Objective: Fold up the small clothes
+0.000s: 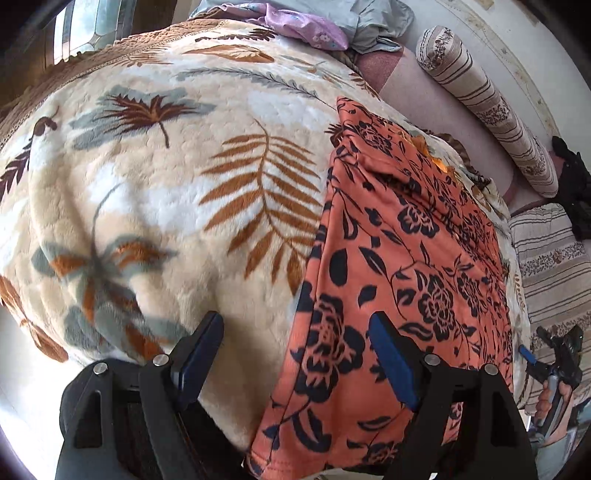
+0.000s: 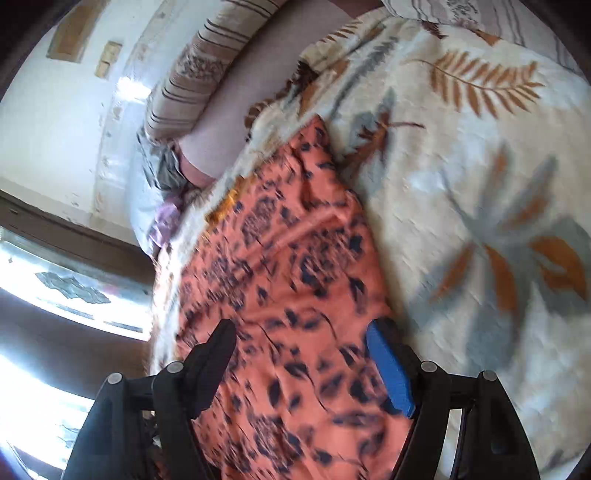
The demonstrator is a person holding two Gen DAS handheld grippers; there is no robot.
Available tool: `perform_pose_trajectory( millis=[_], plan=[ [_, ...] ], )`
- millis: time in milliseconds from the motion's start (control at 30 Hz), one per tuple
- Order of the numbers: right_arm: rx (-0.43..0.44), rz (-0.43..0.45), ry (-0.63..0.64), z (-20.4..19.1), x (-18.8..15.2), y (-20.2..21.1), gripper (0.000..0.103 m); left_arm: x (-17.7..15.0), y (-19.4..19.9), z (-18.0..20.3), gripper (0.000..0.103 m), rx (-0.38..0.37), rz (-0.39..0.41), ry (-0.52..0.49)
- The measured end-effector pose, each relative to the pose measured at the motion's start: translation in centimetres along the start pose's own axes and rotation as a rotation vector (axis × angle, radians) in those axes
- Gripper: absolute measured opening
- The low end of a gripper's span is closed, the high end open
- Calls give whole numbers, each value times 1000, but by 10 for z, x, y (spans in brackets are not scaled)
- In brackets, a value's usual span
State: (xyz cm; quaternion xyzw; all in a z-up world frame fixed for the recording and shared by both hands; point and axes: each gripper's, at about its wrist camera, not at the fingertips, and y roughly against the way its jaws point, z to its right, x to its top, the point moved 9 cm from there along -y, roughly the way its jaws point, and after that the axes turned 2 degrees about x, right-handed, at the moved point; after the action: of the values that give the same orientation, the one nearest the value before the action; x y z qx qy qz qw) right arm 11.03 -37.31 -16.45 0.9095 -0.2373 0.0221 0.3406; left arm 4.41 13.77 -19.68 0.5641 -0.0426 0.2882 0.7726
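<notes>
An orange garment with a black flower print point(image 1: 399, 240) lies flat as a long folded strip on the leaf-patterned blanket point(image 1: 166, 184). My left gripper point(image 1: 295, 332) hovers open over the garment's near left edge, one finger above the blanket and the other above the cloth, with nothing between the pads. In the right wrist view, which is blurred, the same garment point(image 2: 295, 258) runs away from me. There my right gripper point(image 2: 301, 339) stands open above the garment's near end without gripping it. At the far right of the left wrist view, a hand point(image 1: 554, 395) holds that gripper.
A striped bolster pillow point(image 1: 480, 99) and a striped cushion point(image 1: 550, 266) lie along the wall side. Purple and grey-blue clothes point(image 1: 314, 26) are heaped at the blanket's far end. A black object point(image 1: 572, 184) sits at the right edge. A bright window point(image 2: 55, 280) is beyond the bed.
</notes>
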Motion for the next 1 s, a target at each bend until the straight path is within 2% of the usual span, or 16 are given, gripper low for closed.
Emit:
perform_pose_trajectory(
  millis=[100,133,233,333,400,433,467,533,600,667,700,733,800,867,933,1000],
  plan=[
    [-3,-92,-26,27,-40,6,78,-12,0,2,81,-22,-31,-12],
    [20,-113,-38,34,-51,8,77,-16,-2,3,81,-16,-42,-17],
    [72,-140,-60,38,-71,4,75,-24,-3,7,81,-19,-67,-27],
    [26,-136,-5,35,-78,2,75,-32,3,10,81,-20,-79,-32],
    [43,-151,-9,30,-81,1,61,-36,6,11,81,-21,-84,-34],
    [46,-161,-3,30,-83,0,40,-38,7,11,81,-22,-83,-37],
    [31,-168,17,29,-85,-3,36,-39,7,11,81,-20,-88,-40],
    [10,-193,23,34,-90,-10,36,-43,3,10,81,-3,-102,-60],
    [8,-187,16,36,-89,-13,35,-48,-3,12,81,43,-120,-107],
    [7,-186,34,33,-90,-12,38,-54,-6,17,72,54,-135,-140],
    [2,-185,41,32,-91,-12,38,-58,-10,17,51,61,-165,-147],
    [3,-185,42,32,-91,-12,38,-60,-12,14,42,93,-168,-151],
    [9,-184,35,32,-91,-12,38,-60,-10,12,40,90,-162,-149],
    [6,-185,36,31,-90,-13,38,-60,-8,9,30,82,-169,-138],
    [4,-190,47,29,-90,-12,39,-60,-5,6,11,56,-177,-131],
    [3,-199,69,24,-91,-13,36,-60,-1,7,8,37,-169,-123]
  ],
)
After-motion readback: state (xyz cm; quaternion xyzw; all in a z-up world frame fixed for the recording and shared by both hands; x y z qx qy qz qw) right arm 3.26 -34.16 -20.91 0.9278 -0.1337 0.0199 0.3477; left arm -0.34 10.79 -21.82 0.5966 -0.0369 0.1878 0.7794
